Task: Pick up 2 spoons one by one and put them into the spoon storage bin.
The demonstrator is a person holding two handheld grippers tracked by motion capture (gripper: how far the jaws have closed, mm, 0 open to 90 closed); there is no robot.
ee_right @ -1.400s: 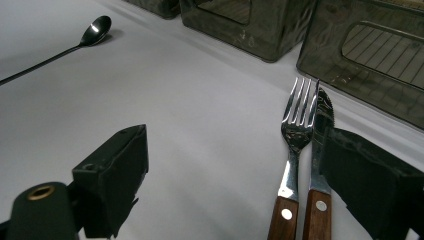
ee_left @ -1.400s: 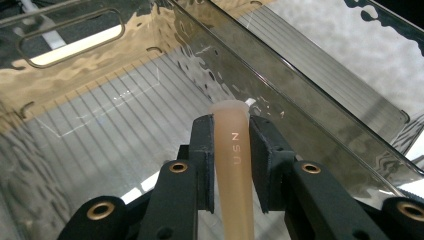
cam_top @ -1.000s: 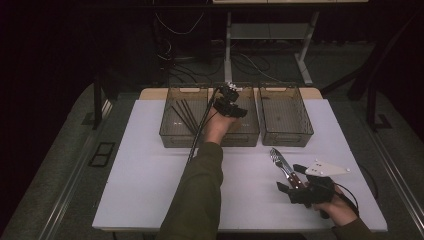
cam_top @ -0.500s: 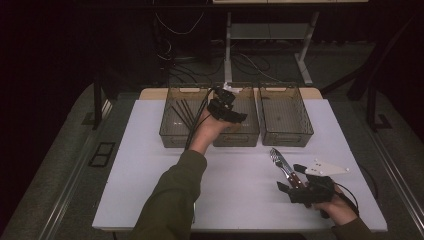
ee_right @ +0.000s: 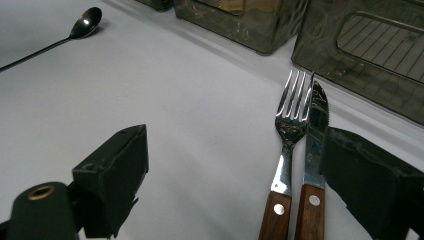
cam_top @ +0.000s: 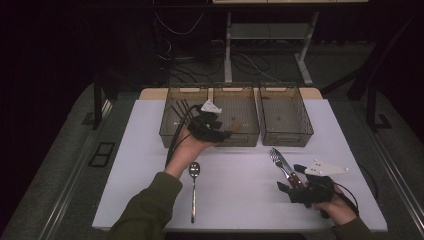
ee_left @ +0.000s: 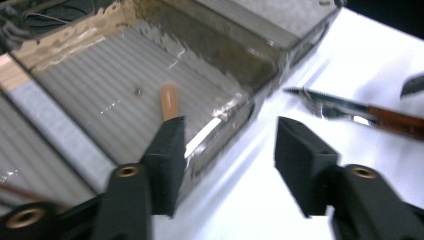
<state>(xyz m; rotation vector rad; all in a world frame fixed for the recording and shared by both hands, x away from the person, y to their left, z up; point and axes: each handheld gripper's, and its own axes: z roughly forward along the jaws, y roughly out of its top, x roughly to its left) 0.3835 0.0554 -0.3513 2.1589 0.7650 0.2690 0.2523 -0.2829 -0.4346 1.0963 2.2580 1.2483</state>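
My left gripper point(cam_top: 220, 131) hovers at the front edge of the middle bin point(cam_top: 235, 92); in the left gripper view point(ee_left: 232, 160) its jaws stand apart with nothing between them, and they have just been closing. A tan handle end point(ee_left: 169, 100) lies inside that bin, just beyond one jaw. My right gripper point(cam_top: 292, 177) rests on the table at the front right, open point(ee_right: 245, 185). A wooden-handled fork point(ee_right: 290, 125) and knife point(ee_right: 315, 130) lie side by side on the table, their handles between its jaws near the right pad, untouched.
Three clear bins stand in a row at the back of the white table point(cam_top: 240, 200); the left bin point(cam_top: 172, 131) holds several dark utensils, and the right bin point(cam_top: 285, 130) is beside the middle one. A long spoon point(cam_top: 194, 190) lies at the front left by the person's left sleeve.
The left hand has drawn back from over the middle bin toward the person and leftward. The forearm has swung left, uncovering the spoon. The right hand has stayed put.
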